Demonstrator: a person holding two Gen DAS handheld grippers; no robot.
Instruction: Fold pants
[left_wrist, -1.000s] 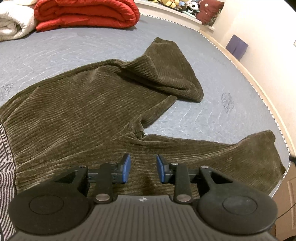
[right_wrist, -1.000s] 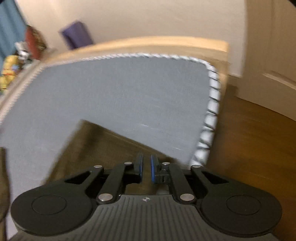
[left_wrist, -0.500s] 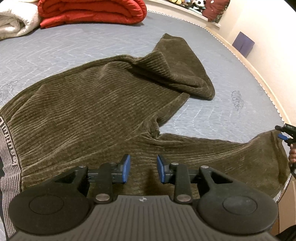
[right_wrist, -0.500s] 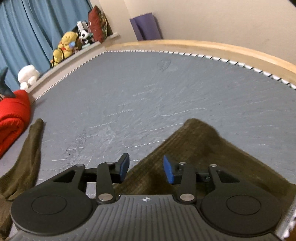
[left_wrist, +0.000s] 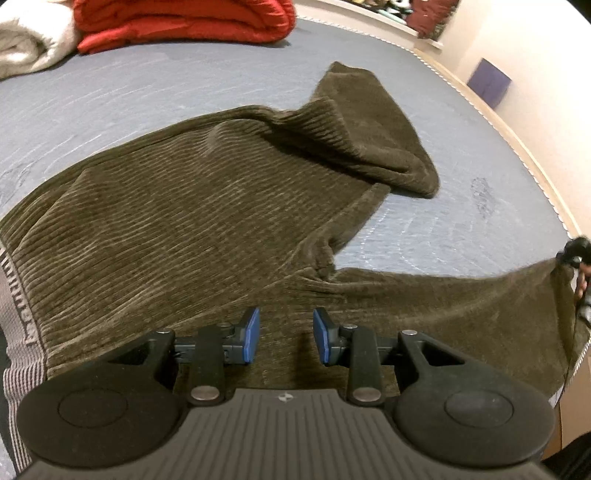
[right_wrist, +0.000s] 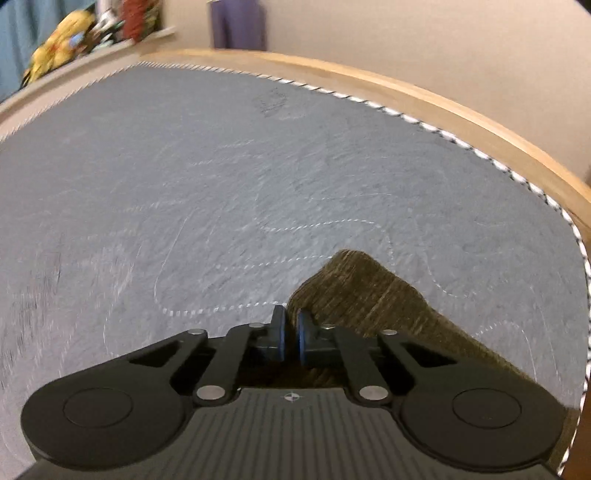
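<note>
Dark olive corduroy pants (left_wrist: 184, 229) lie spread on the grey mattress (left_wrist: 147, 96), the striped waistband (left_wrist: 22, 332) at the left and the legs running right. The far leg is doubled back on itself. My left gripper (left_wrist: 286, 334) hovers open over the near leg close to the crotch, nothing between its blue pads. My right gripper (right_wrist: 290, 332) is shut on the hem corner of the near leg (right_wrist: 369, 295). From the left wrist view, the right gripper (left_wrist: 570, 254) shows at the far right edge with that corner pulled up.
A folded red blanket (left_wrist: 184, 18) and a white one (left_wrist: 26, 48) lie at the far end of the bed. The wooden bed frame (right_wrist: 443, 107) rims the mattress close to the right gripper. A purple box (left_wrist: 489, 83) leans on the wall, and stuffed toys (right_wrist: 62, 48) sit on a ledge.
The right gripper swung from the bed corner onto the near leg's hem, opened, then closed on it; the hem corner now stands raised. The left gripper barely shifted.
</note>
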